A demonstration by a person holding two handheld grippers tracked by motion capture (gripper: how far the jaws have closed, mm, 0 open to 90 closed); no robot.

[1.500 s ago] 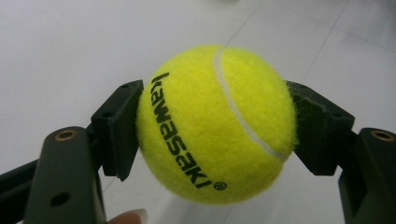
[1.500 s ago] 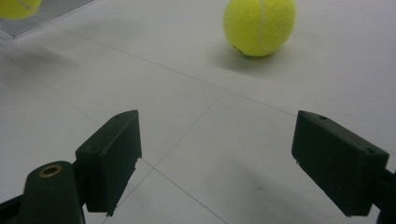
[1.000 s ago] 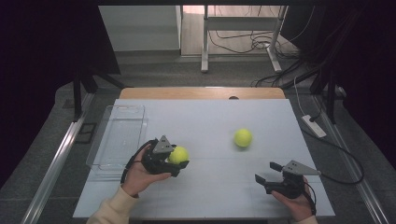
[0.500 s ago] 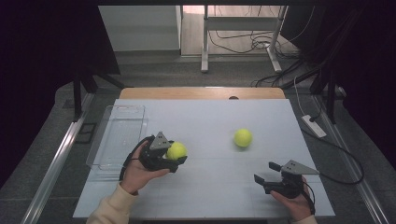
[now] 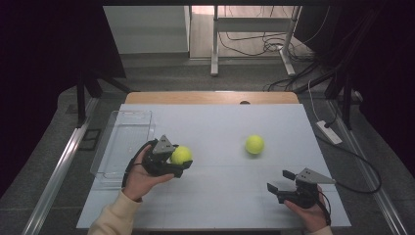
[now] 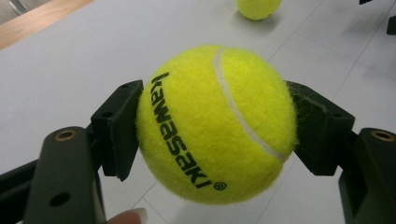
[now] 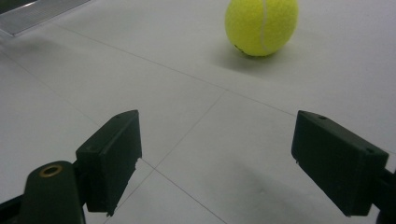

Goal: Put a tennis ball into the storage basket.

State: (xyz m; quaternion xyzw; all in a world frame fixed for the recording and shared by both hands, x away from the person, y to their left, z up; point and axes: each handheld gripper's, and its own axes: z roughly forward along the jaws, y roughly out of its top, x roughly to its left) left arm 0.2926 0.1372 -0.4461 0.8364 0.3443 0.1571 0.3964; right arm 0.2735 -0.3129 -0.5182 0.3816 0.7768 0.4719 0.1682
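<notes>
The left gripper (image 5: pixel 176 164) clamps a tennis ball (image 6: pixel 217 123) by its fuzzy sides, near the clear tray (image 5: pixel 122 142); that round ball could squirt out. The right gripper (image 7: pixel 233 154) gapes open, empty, with a second ball (image 5: pixel 255 144) lying far ahead.

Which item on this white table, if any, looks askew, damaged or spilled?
Nothing stands out. The left gripper squarely clamps a yellow felt tennis ball, intact. A second yellow tennis ball rests on the white table. The clear plastic tray sits at the table's left edge. The right gripper is open.
</notes>
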